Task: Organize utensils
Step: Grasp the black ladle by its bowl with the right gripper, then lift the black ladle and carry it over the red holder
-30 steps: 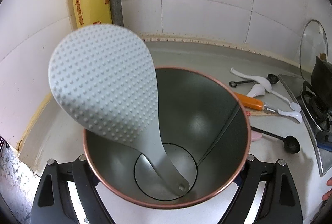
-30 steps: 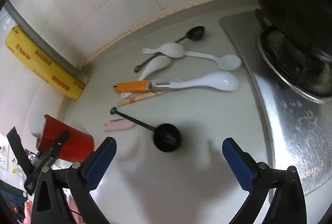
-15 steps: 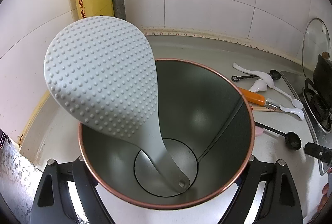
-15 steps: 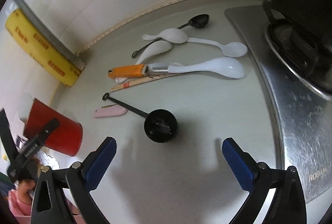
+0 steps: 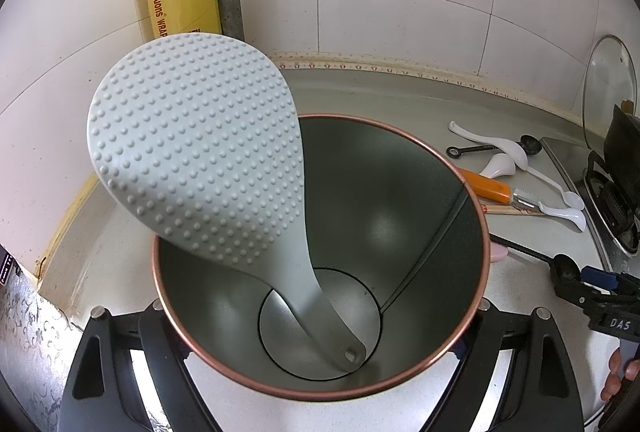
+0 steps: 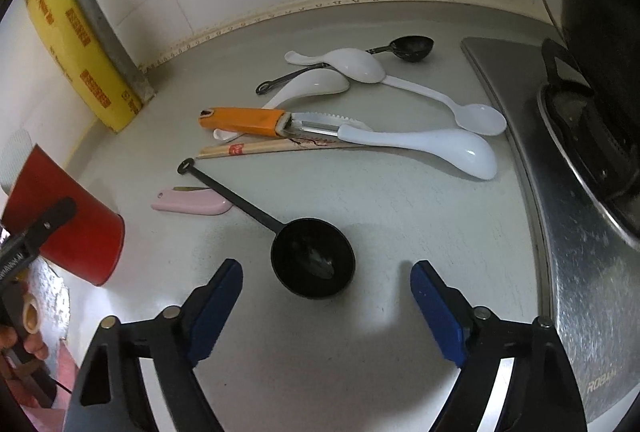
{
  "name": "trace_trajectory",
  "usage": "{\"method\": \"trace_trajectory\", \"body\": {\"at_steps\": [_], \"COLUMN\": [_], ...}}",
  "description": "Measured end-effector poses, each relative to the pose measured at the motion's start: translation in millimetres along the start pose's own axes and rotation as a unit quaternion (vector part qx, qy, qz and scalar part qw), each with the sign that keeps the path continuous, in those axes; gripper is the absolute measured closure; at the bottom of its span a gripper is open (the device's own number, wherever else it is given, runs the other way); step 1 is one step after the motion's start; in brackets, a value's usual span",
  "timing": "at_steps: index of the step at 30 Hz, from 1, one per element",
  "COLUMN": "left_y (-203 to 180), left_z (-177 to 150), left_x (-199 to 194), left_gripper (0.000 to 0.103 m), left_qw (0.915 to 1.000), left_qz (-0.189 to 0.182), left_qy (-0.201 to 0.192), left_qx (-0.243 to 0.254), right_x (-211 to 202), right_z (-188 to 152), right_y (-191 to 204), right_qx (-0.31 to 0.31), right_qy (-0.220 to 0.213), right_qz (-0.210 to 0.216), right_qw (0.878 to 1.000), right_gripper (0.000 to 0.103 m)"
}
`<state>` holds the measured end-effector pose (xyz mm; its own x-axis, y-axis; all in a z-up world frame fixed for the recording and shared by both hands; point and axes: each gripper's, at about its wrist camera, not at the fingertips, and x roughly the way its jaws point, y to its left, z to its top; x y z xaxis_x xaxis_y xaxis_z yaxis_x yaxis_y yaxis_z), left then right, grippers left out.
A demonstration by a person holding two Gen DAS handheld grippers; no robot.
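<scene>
Since a second ago the right tool (image 6: 326,296) has come lower and nearer the black ladle (image 6: 312,258), whose bowl now lies just ahead of its blue pads (image 6: 436,308); its jaws have just been narrowing yet remain released, nothing between them. The left tool (image 5: 320,360) is clenched on the red cup (image 6: 72,216), unchanged, with one grey rice paddle (image 5: 200,147) standing inside. Beyond the ladle on the worktop (image 6: 400,216) lie one pink piece (image 6: 192,203), one pair of chopsticks (image 6: 260,147), one orange-handled peeler (image 6: 248,120), four white spoons (image 6: 440,145) and one black spoon (image 6: 412,47)
</scene>
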<state>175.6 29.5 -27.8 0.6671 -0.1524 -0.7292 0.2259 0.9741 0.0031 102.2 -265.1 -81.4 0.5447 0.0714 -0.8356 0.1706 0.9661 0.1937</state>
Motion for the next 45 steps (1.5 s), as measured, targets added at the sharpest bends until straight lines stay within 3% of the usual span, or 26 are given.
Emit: {"method": "trace_trajectory", "body": {"at_steps": [16,26,45], "left_y": [-1,-2,-3], "left_z": [0,0,-1], "left_x": [0,0,2], "left_gripper": [0.012,0.012,0.012], "left_qw": [1.0,1.0,1.0], "left_qz": [0.001,0.002,0.0], "left_qy": [0.0,0.0,0.003], "left_qx": [-0.002,-0.002,-0.003], "right_x": [4,-8,-58], "right_z": [-4,-2,22], "right_y": [24,24,24], "right_qx": [-0.058,-0.055,-0.039], "right_qy": [-0.015,-0.03,-0.101], "right_qz": [-0.018,-0.018,0.005], "right_qw": [0.998,0.998,0.994], "right_gripper": [0.057,0.058,0.058]}}
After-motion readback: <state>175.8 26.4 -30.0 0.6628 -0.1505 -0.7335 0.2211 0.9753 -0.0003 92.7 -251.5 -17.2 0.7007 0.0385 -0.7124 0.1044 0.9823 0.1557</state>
